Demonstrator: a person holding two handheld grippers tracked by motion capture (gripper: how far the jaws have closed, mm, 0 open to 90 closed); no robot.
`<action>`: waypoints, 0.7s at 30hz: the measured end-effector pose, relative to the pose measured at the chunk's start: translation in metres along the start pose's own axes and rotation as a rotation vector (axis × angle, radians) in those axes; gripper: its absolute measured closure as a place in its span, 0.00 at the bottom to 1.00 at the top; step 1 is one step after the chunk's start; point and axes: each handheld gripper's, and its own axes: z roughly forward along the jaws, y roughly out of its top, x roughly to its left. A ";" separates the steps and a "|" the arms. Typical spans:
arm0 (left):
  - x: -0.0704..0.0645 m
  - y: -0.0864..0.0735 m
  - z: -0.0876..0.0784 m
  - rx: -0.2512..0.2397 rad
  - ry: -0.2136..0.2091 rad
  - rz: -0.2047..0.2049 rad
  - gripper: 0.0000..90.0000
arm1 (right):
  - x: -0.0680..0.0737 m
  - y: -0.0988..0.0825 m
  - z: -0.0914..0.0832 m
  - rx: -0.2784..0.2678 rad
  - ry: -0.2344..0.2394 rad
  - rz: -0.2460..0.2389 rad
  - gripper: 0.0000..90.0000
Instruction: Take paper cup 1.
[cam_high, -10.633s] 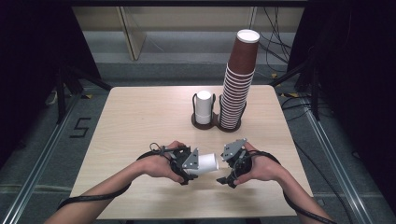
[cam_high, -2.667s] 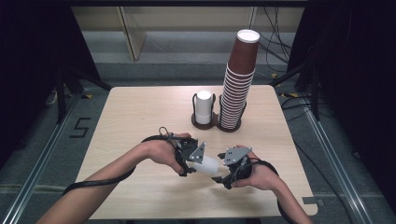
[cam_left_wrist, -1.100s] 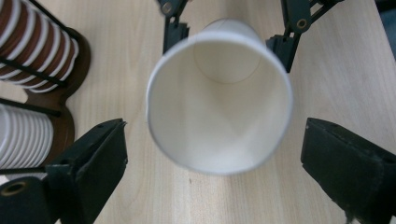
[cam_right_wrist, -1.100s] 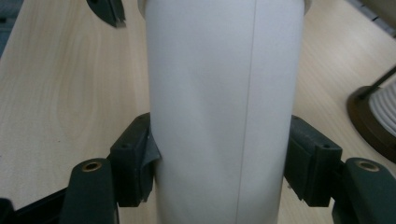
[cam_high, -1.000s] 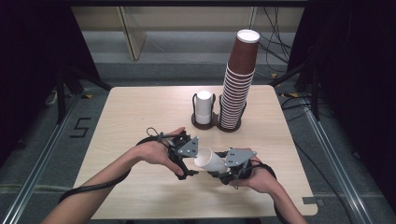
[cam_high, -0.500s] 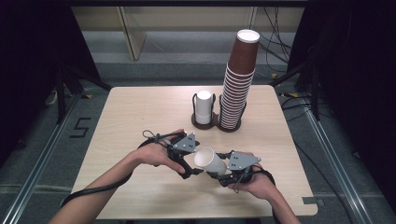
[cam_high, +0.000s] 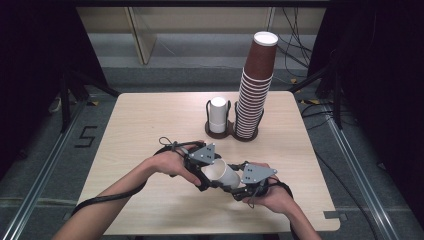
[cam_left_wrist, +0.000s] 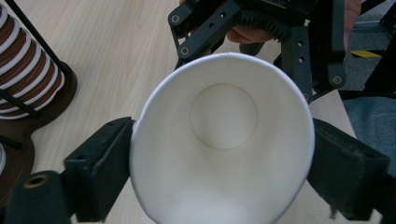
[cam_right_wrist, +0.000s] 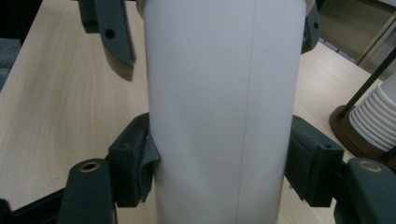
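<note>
Cup (cam_high: 221, 174) lying level between both grippers: right fingers (cam_right_wrist: 135, 168) clamping its base, left fingers (cam_left_wrist: 100, 170) closing on its rim (touching).

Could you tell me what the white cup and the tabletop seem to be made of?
White cup: likely paper, matte; a straight side seam runs down its wall, and the left gripper view shows a separate round bottom disc.
Tabletop: pale wood or wood-look laminate, smooth with low sheen; fine grain lines show, but the look can't settle which.

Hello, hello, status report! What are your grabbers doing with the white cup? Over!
Right gripper clamped on white cup. Left gripper just been closing around its rim, pads touching. Nothing in the way.
</note>
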 end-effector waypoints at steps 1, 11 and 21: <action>0.000 0.000 0.000 -0.002 -0.004 0.003 0.17 | 0.000 0.000 0.000 0.001 0.000 -0.004 0.37; 0.000 0.001 -0.002 -0.002 0.005 0.040 0.24 | -0.001 0.001 0.000 0.001 0.003 -0.014 0.38; -0.003 0.006 -0.003 0.032 0.026 0.071 0.28 | 0.000 0.003 0.001 0.026 0.009 0.021 0.37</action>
